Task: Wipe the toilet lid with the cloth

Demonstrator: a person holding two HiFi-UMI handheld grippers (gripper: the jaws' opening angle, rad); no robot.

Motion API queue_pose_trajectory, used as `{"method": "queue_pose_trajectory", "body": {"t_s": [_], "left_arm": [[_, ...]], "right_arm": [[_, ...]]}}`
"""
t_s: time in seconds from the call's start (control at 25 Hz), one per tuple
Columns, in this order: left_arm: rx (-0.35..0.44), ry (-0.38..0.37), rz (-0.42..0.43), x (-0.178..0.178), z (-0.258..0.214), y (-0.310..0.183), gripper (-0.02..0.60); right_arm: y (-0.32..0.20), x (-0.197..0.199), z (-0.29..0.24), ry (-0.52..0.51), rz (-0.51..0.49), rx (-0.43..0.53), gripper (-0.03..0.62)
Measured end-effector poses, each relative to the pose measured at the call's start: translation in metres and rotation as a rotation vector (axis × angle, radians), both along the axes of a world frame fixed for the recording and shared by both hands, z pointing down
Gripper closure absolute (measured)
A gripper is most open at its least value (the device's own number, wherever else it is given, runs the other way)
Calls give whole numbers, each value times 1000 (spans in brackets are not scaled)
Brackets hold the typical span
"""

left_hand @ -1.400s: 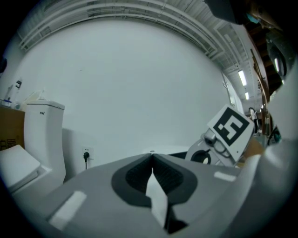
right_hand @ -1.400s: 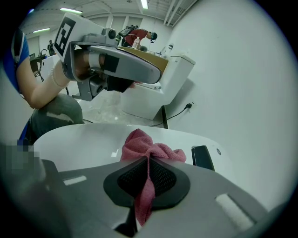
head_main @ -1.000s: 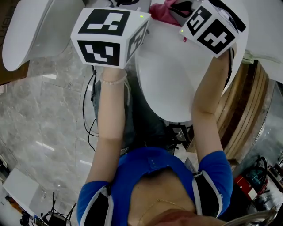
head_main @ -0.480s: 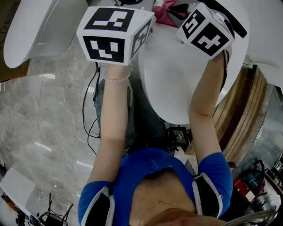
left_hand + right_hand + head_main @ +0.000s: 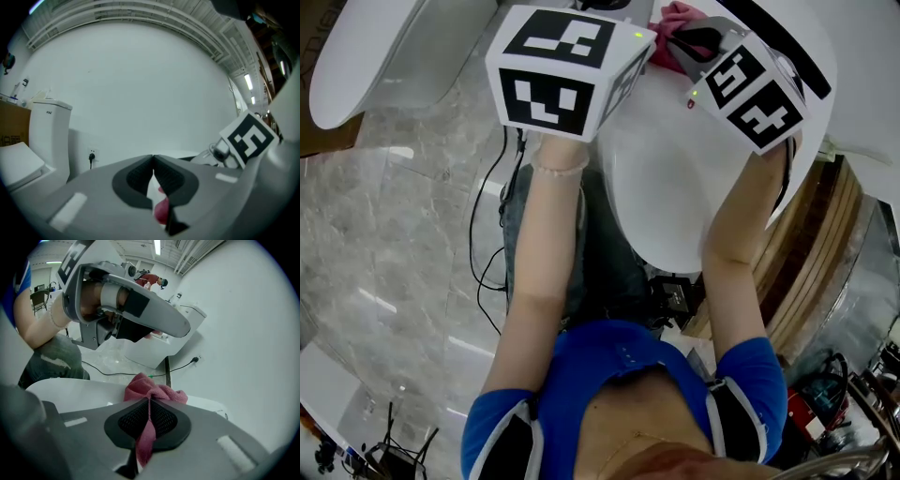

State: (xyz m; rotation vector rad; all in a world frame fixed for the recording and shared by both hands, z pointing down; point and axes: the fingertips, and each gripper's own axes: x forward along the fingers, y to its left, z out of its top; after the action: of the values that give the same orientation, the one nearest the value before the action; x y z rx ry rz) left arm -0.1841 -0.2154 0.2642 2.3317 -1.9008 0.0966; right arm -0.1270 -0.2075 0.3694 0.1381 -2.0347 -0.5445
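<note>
**Gripping the pink cloth at the far end of the toilet lid**

Pinching a fold of the pink cloth [image 5: 155,391], the right gripper [image 5: 149,404] has its jaws pressed together on the fabric. A strip of cloth hangs down between the dark pads, and the rest bunches up just ahead of them. The bunch lies against the white toilet lid [image 5: 675,178], at the end farthest from the person.

The left gripper [image 5: 153,160] has its jaws closed tip to tip with nothing clamped. A bit of pink and white shows only through the narrow gap below the tips. In the right gripper view it hangs above the cloth, apart from it. In the head view its marker cube sits over the lid's left edge, just beside the right gripper's cube.

A second toilet [image 5: 47,133] stands to the left, near a wall socket [image 5: 91,155]. A black cable [image 5: 481,234] trails over the marble floor [image 5: 384,281] beside the person's leg.
</note>
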Motion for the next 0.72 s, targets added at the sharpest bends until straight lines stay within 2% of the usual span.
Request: {"method": "queue_pose_trajectory", "body": {"t_s": [0.72], "left_arm": [[20,4,25,8,-5,3,580]], "right_arm": [[37,7,6,-37,-12,-83,584]]}}
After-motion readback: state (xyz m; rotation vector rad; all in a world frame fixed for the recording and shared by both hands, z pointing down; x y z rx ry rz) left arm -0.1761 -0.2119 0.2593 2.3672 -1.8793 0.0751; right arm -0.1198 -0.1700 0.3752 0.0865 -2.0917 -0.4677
